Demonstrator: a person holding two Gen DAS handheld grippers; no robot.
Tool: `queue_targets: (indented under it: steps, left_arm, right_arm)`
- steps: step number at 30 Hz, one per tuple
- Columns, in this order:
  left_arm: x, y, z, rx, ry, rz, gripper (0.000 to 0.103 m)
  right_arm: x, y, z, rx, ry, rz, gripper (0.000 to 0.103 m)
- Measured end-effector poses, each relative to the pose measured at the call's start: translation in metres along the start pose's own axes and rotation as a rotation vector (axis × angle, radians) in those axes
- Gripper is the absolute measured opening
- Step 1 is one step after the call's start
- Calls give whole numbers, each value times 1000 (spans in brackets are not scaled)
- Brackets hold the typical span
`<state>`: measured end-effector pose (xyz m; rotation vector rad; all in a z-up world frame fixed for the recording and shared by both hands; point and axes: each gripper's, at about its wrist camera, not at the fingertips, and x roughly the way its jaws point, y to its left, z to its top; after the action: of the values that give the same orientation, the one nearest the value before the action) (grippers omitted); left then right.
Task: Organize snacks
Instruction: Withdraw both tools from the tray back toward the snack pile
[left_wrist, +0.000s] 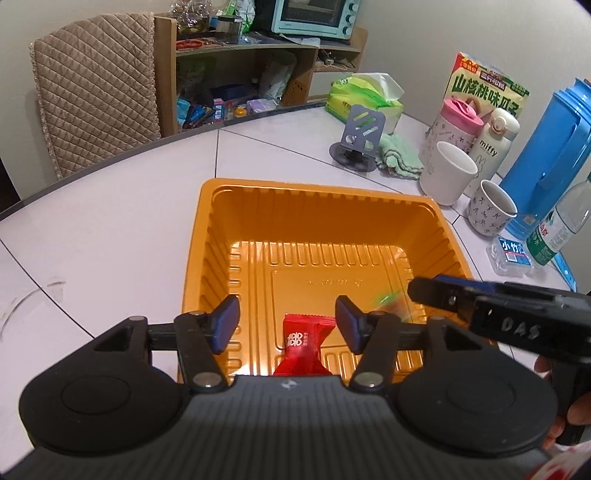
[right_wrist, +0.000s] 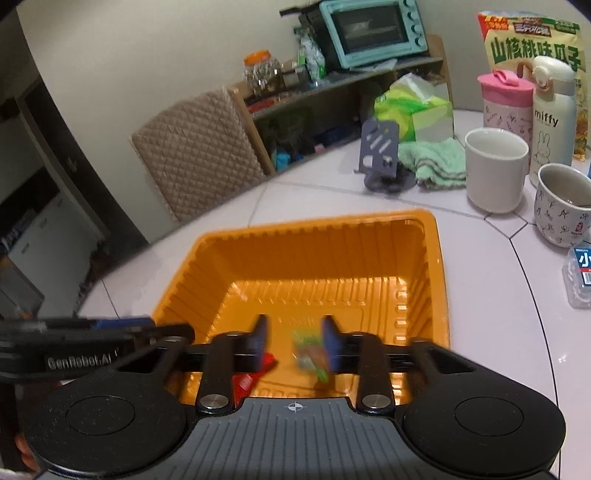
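Observation:
An orange plastic tray (left_wrist: 207, 229) sits on the white table; it also shows in the right wrist view (right_wrist: 439, 258). A red wrapped candy (left_wrist: 301, 345) lies on the tray floor between my left gripper's (left_wrist: 286, 321) open fingers, not touched by them. My right gripper (right_wrist: 293, 338) is open over the tray's near side. A green wrapped candy (right_wrist: 308, 354), blurred, is between and just below its fingers, free of them; it shows as a green blur in the left wrist view (left_wrist: 389, 301). The red candy (right_wrist: 255, 378) lies left of it.
At the right stand a white mug (left_wrist: 445, 171), a patterned cup (left_wrist: 491, 206), a pink bottle (left_wrist: 456, 127), a Miffy flask (left_wrist: 496, 140), a blue jug (left_wrist: 550, 155), a water bottle (left_wrist: 561, 225) and a seed bag (left_wrist: 487, 86). A phone stand (left_wrist: 358, 138), green cloth (left_wrist: 400, 157) and tissues (left_wrist: 364, 98) are behind.

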<state>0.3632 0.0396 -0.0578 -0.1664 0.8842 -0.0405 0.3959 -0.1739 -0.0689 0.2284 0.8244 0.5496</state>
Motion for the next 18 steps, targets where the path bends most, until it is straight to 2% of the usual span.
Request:
queue_targets:
  steps: [1, 2, 4, 11, 18]
  left_arm:
    - [-3, 0, -1, -3, -3, 0, 57]
    - [-5, 1, -1, -5, -6, 1, 57]
    - [-11, 1, -3, -9, -13, 4, 62]
    - [-40, 4, -11, -40, -41, 5, 69]
    - [-73, 8, -27, -71, -57, 35, 70]
  right_arm:
    - [-4, 0, 1, 4, -21, 0, 65]
    - [-9, 1, 2, 5, -46, -3, 68]
    - [-17, 1, 4, 2, -70, -7, 69]
    - [-42, -5, -1, 40, -69, -13, 69]
    - [-75, -15, -20, 99, -66, -31, 69]
